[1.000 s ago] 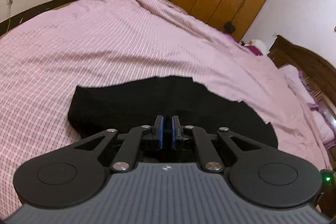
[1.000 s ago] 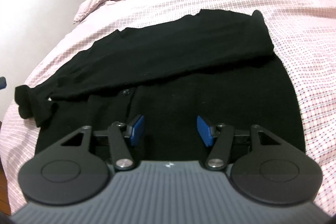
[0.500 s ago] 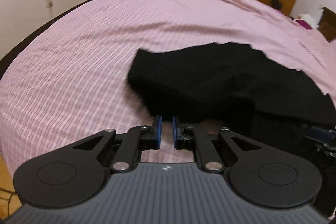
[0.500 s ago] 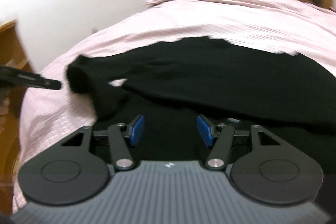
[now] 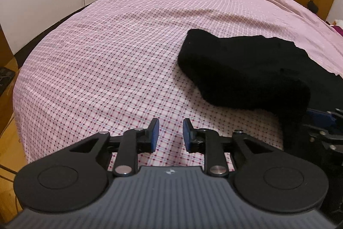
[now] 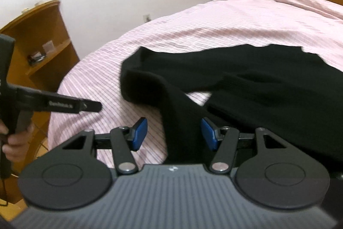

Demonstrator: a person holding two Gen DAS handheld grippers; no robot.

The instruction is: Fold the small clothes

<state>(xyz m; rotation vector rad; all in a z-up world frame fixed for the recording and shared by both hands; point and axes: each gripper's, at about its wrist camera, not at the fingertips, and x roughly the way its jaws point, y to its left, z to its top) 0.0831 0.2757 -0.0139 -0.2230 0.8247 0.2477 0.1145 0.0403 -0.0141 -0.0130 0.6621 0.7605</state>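
Black knit cardigan [image 5: 246,70] lies half-folded at right of frame on the checked bedspread [image 5: 107,57]. My left gripper [image 5: 168,134] has just parted, empty, its fold released; my right gripper [image 6: 172,132] stands open astride a dangling sleeve [image 6: 182,121], likely next.

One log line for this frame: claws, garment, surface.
left claw: just opened, empty, over bedspread | right claw: open, black sleeve between pads, ungripped | black cardigan: partly folded on bed
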